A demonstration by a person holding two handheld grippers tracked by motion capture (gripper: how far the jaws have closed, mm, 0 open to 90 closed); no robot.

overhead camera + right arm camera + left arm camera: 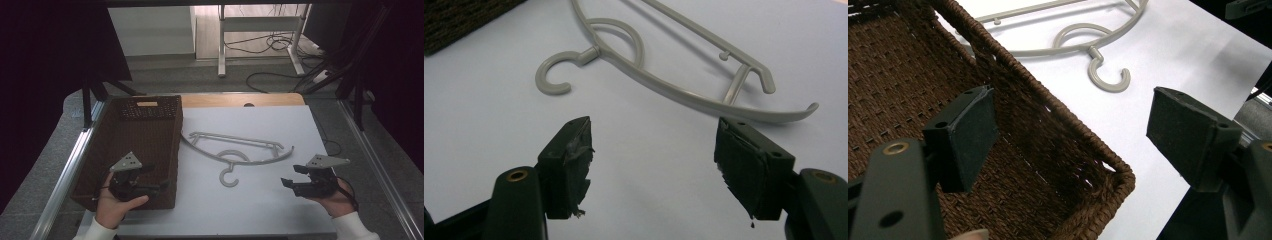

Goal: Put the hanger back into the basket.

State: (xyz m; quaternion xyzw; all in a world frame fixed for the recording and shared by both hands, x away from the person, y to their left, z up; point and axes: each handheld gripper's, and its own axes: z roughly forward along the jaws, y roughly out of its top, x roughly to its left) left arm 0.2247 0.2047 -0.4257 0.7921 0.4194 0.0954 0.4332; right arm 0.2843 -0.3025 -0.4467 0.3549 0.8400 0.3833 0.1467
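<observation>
A grey plastic clothes hanger [235, 149] lies flat on the white table top [260, 200], hook [228, 177] toward the person. The hanger [1068, 42] is beyond the basket's rim in the left gripper view, and the hanger [674, 75] lies ahead of the jaws in the right gripper view. A brown woven basket [135, 145] stands at the left. My left gripper [150, 180] is open over the basket's near right corner, holding nothing. My right gripper [292, 176] is open above the table, right of the hook, also holding nothing.
The basket's right wall [1048, 115] runs between my left jaws. A wooden strip [240, 100] borders the table's far edge. Metal rails [65, 175] flank the table. Beyond it are desk legs [221, 45] and cables [280, 45] on the floor.
</observation>
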